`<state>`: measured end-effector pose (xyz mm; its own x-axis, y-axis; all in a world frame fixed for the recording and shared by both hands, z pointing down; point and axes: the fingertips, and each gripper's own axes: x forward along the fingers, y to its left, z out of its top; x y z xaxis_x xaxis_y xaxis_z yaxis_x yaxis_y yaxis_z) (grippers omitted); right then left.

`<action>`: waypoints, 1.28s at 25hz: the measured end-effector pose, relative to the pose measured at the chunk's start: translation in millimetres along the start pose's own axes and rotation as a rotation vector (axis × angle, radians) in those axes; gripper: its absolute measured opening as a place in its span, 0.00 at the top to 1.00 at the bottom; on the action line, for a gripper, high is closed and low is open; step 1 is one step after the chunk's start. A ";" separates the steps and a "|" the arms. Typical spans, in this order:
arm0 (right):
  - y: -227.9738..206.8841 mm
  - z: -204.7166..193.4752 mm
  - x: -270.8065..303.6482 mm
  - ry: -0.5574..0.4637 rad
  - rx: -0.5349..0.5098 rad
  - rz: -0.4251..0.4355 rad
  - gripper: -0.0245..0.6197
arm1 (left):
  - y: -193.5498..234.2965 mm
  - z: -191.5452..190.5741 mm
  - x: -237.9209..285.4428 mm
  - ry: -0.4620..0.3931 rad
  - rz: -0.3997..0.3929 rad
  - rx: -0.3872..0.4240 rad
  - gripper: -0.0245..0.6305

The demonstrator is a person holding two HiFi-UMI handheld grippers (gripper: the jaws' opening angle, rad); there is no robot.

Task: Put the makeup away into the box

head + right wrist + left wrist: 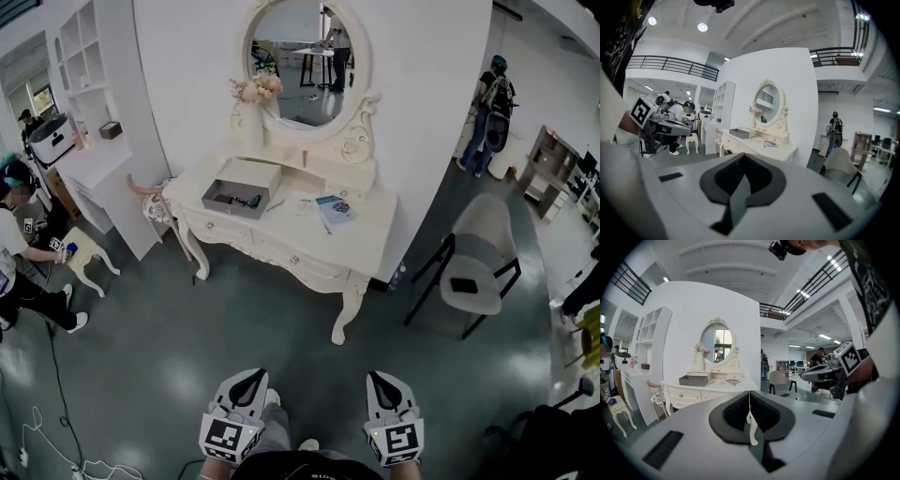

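Far left: a person (14, 253) low to the floor by a small white stool (82, 255), next to a white shelf unit (89, 94).

Further right, against the white wall: a cream dressing table (281, 248) with an oval mirror (302, 66) and a vase of flowers (253, 112) at the mirror's left edge. On the left part of its tabletop (375, 220), the grey box (242, 187), open at the top, something dark inside. Just right of the box, a few small makeup pieces (275, 204), too small to name, loose on the tabletop; then a blue-covered book (335, 211).

Right of the table: a grey chair (473, 267) on black legs, and behind it a standing person (490, 103) with a backpack.

Low in the head view, well apart from the table, over the dark green floor (187, 328): left gripper (251, 377), closed, tips meeting in a thin line, nothing gripped. Beside it, right gripper (379, 379), likewise closed and empty. Both side by side, aimed toward the dressing table, far from box and makeup alike.
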<state>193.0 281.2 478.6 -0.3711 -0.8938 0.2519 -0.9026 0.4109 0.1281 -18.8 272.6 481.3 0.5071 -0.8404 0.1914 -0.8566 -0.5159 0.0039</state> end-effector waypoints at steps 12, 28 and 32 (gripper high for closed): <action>-8.6 18.6 84.8 0.023 0.003 -0.020 0.95 | 68.6 11.9 57.0 -0.007 -0.019 0.003 0.93; 18.8 36.2 181.5 0.057 0.027 -0.069 0.95 | 172.2 20.8 105.1 0.000 -0.088 0.039 0.94; 27.4 41.9 197.4 0.059 0.024 -0.060 0.95 | 181.4 22.3 107.8 0.002 -0.106 0.040 0.93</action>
<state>85.9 108.4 491.6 -0.3036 -0.9042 0.3004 -0.9280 0.3521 0.1217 -117.4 84.6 480.7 0.5947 -0.7801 0.1944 -0.7934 -0.6085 -0.0144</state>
